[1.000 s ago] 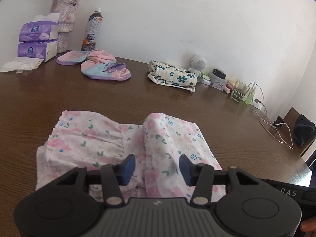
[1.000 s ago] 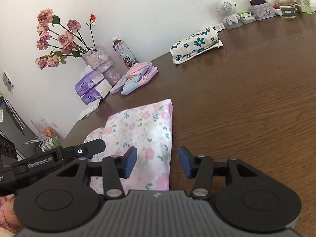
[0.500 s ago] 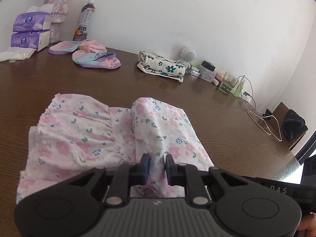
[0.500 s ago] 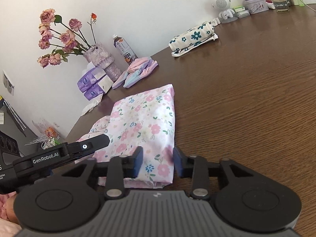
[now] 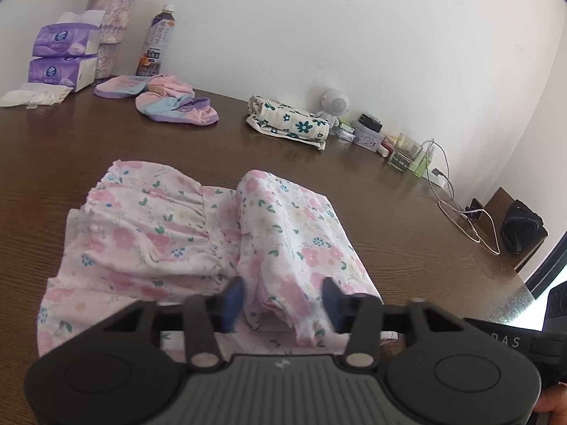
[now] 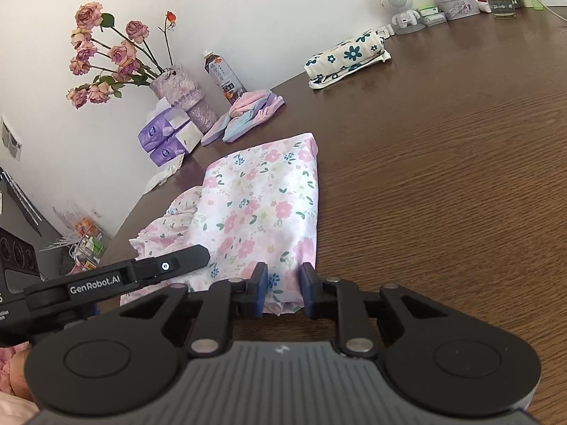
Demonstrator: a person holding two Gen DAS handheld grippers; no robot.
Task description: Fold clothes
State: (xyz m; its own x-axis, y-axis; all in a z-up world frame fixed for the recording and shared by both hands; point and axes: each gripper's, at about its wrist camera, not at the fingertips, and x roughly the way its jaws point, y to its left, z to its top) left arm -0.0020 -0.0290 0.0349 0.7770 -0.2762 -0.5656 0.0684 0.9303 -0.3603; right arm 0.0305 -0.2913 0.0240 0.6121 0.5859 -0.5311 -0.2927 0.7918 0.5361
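A pink floral garment (image 5: 297, 233) lies on the brown wooden table (image 5: 407, 212), its right half folded over into a thick layered strip and its ruffled part spread out to the left. My left gripper (image 5: 282, 302) is open, and the near end of the folded strip sits loose between its blue pads. In the right wrist view the same garment (image 6: 255, 198) stretches away from me. My right gripper (image 6: 283, 290) is shut on its near right corner, with fabric bunched between the pads.
At the back lie a folded white cloth with teal flowers (image 5: 288, 122) and a pastel garment (image 5: 173, 102). Tissue packs (image 5: 60, 56), a vase (image 5: 110, 10), a bottle (image 5: 157, 46), a small speaker (image 5: 335, 101), a glass (image 5: 404, 152) and cables (image 5: 457, 212) line the wall.
My left gripper shut on the fold half a second ago and has now opened, leaving the fabric lying there. My right gripper moved up to the garment's corner and narrowed onto it.
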